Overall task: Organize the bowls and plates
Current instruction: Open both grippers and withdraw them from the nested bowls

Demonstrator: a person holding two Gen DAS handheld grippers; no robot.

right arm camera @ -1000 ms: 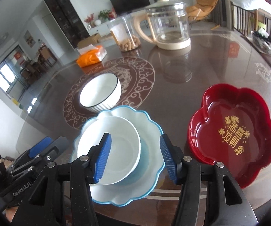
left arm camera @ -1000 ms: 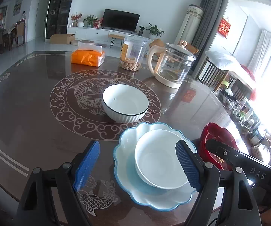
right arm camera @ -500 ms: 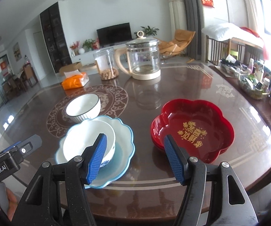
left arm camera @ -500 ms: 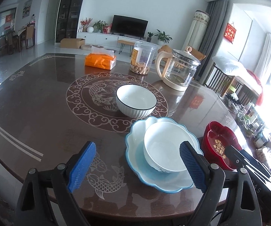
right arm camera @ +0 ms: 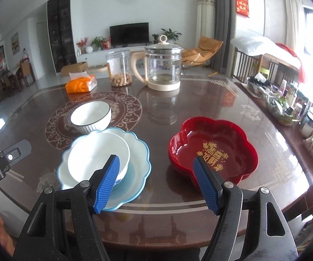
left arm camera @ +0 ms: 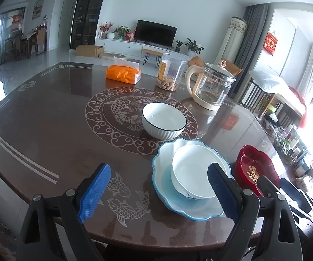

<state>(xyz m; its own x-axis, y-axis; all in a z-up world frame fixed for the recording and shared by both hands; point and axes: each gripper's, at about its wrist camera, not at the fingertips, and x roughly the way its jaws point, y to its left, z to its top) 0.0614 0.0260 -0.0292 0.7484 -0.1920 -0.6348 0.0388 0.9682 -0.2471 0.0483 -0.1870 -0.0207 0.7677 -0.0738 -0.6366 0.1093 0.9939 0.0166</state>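
**A:** Start with the big picture. What's on your tabletop point(right arm camera: 200, 100)?

**B:** Largest first: the red flower-shaped plate point(right arm camera: 213, 145) sits to your right, empty. Beside it, to the left, is the blue scalloped plate point(right arm camera: 139, 152) with a plain white bowl point(right arm camera: 95, 154) resting in it, leaning toward the plate's near left side. Just behind that, touching or nearly touching the blue rim, stands the black-rimmed white bowl point(left arm camera: 164, 120), alone on the fish medallion. The glass kettle, the jar and the orange tissue pack at the far side aren't part of your job.

**A:** And your claws?

**B:** Your left claw point(left arm camera: 156, 191) stands wide, nothing between its pads, hovering off the near edge in front of the blue plate. Your right claw point(right arm camera: 156, 182) is opening as we speak, also empty, looking down the gap between the two plates.

**A:** So which step are you on?

**B:** I'd judge one bowl is placed and you're between pick-ups. The black-rimmed bowl looks like the next candidate: reach over the blue plate, take it by the rim, and nest it in the white bowl. Keep your approach high so you don't clip the tilted bowl.
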